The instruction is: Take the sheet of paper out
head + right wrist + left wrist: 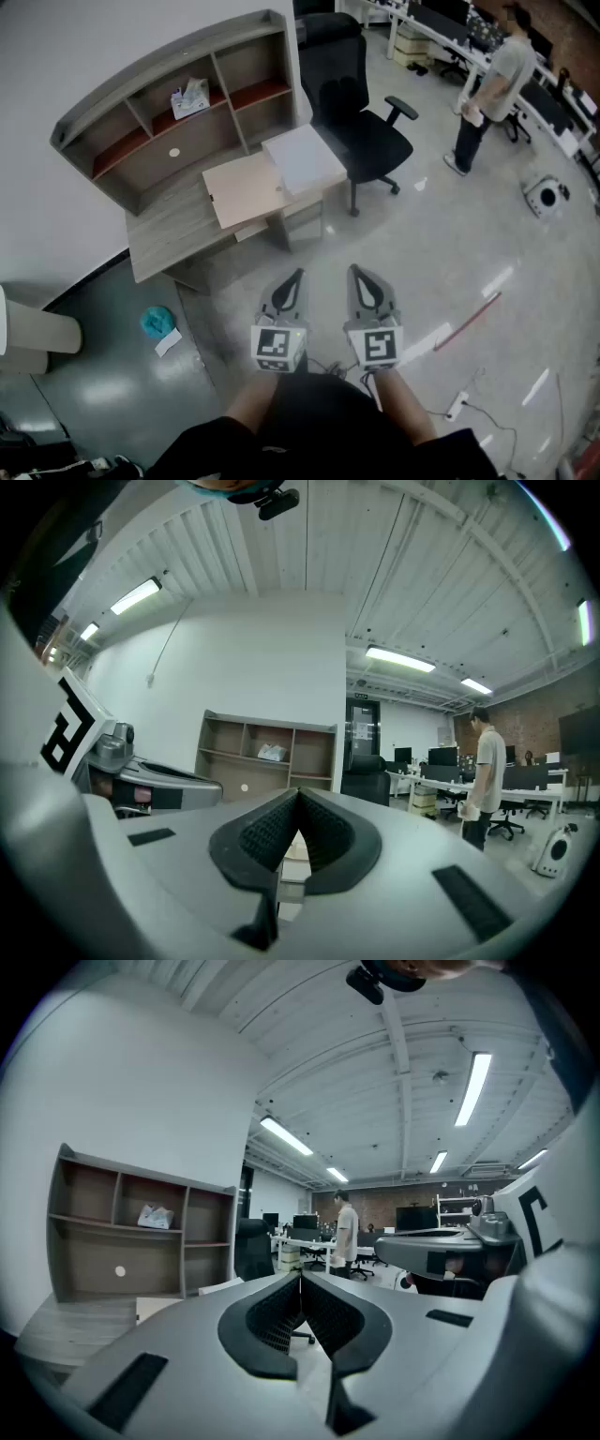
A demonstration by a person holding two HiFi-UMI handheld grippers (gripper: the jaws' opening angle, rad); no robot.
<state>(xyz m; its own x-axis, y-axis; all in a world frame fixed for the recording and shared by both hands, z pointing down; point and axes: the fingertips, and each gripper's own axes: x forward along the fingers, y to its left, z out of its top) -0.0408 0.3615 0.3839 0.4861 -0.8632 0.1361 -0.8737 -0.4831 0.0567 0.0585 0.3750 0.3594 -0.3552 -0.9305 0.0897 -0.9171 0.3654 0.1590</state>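
We hold the left gripper [297,275] and right gripper [356,271] side by side, both jaws closed on nothing. What looks like the sheet of paper [302,159] lies on the worktop [169,234], well apart from them.

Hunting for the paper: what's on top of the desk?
On the desk, a tan flat folder-like piece and, at the right end, a white flat block. Anything under either is covered.
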